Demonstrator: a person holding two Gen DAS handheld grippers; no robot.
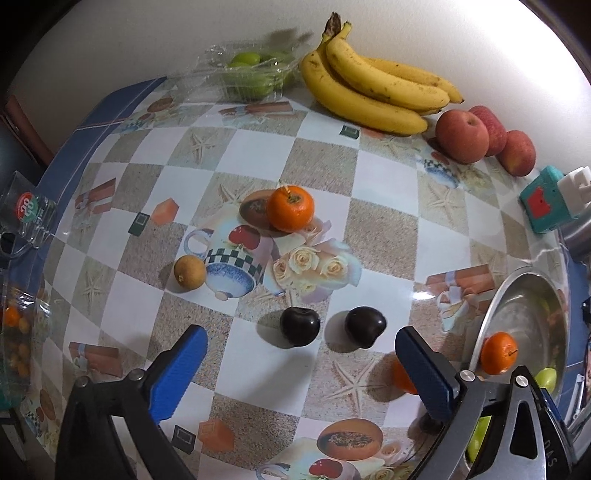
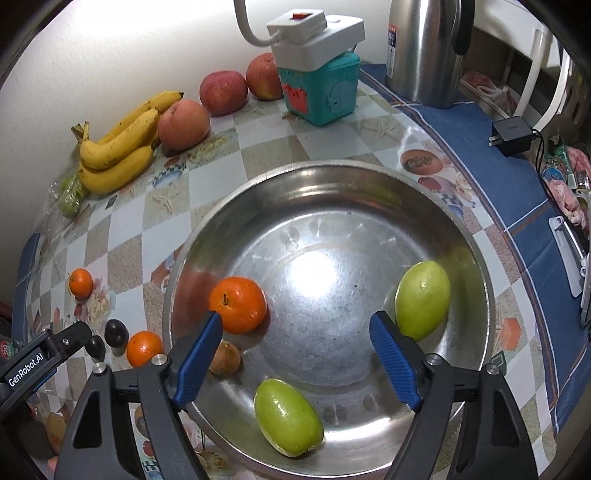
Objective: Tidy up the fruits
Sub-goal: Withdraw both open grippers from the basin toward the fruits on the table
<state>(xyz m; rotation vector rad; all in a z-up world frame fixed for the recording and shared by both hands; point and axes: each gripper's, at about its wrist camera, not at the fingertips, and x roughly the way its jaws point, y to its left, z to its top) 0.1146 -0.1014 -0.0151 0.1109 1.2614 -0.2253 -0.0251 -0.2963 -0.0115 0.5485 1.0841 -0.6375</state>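
Observation:
My left gripper is open above the tablecloth, its blue pads wide apart. Two dark plums lie between and just beyond its fingertips, untouched. A mandarin and a small brown fruit lie farther out, and another mandarin is half hidden behind the right finger. My right gripper stands open over the steel bowl, holding nothing. In the bowl are a mandarin, two green fruits and a small brown fruit.
Bananas, apples and a clear plastic box of green fruits line the wall. A teal toy box under a white power strip, a steel kettle and a black charger stand behind the bowl.

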